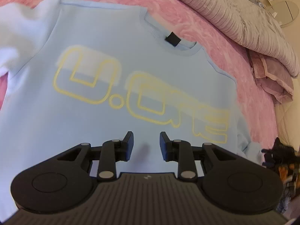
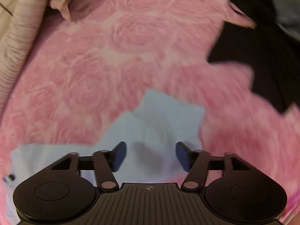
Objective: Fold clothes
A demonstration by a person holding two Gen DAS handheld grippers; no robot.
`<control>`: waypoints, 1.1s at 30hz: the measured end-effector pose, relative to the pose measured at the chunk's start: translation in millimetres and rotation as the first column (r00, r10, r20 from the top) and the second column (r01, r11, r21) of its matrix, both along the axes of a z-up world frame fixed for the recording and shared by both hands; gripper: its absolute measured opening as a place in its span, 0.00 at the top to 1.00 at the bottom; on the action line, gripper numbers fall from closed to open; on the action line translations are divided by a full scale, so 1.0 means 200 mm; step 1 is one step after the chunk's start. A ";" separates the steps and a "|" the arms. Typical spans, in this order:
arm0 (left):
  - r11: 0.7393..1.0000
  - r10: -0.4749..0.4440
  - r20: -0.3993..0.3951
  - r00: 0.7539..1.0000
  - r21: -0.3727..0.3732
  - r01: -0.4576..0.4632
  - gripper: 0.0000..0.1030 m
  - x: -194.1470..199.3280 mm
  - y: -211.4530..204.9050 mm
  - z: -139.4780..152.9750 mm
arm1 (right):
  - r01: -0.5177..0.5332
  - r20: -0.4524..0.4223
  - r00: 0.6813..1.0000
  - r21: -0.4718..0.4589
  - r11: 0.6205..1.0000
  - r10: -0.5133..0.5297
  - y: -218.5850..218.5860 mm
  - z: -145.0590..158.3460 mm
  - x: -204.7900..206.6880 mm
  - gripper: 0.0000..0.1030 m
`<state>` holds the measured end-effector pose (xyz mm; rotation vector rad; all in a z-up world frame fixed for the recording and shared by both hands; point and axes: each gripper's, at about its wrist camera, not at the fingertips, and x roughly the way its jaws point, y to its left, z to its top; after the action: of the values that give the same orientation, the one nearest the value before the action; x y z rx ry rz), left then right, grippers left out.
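Observation:
A light blue sweatshirt [image 1: 93,123] with yellow outlined letters lies flat on a pink rose-patterned blanket [image 1: 215,43], its collar and black neck tag [image 1: 172,39] toward the top. My left gripper [image 1: 146,140] hovers over its lower chest, jaws open, nothing between them. In the right wrist view a light blue sleeve [image 2: 161,123] lies crumpled on the pink blanket [image 2: 112,56]. My right gripper [image 2: 151,152] is above it with jaws wide open and nothing in them. Both views are motion-blurred.
A grey ribbed quilt [image 1: 243,18] and a mauve pillow [image 1: 271,78] are piled at the upper right. Dark items [image 1: 281,155] sit beyond the blanket's right edge. In the right wrist view a dark area [image 2: 262,56] lies past the blanket's edge at right.

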<state>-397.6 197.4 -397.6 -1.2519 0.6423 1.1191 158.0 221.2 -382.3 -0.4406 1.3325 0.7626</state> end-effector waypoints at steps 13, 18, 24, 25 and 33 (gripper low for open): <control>0.999 0.003 -0.009 1.000 -0.048 -0.004 0.75 0.02 -0.08 0.00 | -0.128 0.095 0.990 0.305 0.944 0.103 -0.09 0.19 0.03 0.82; 0.999 0.014 0.049 0.999 -0.036 -0.012 0.75 -0.02 -0.16 0.02 | -0.162 0.197 0.980 0.734 0.659 0.021 -0.67 0.50 0.09 0.81; 0.996 0.012 0.046 0.999 -0.091 -0.008 0.75 -0.03 -0.26 -0.02 | 0.271 0.026 0.956 0.319 0.908 -0.294 -1.08 0.06 0.34 0.66; 0.996 0.011 0.050 0.999 -0.093 -0.006 0.75 -0.04 -0.27 -0.03 | 0.336 0.005 0.937 0.257 0.906 -0.349 -1.14 0.00 0.35 0.66; 0.996 0.029 0.047 0.998 -0.088 -0.025 0.75 -0.10 -0.33 -0.03 | 0.439 -0.179 0.898 0.428 0.790 -0.402 -1.00 -0.10 0.39 0.50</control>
<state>-417.4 131.2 -403.7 -1.3620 0.6460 1.0895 236.2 20.7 -402.7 0.2700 1.2108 0.6896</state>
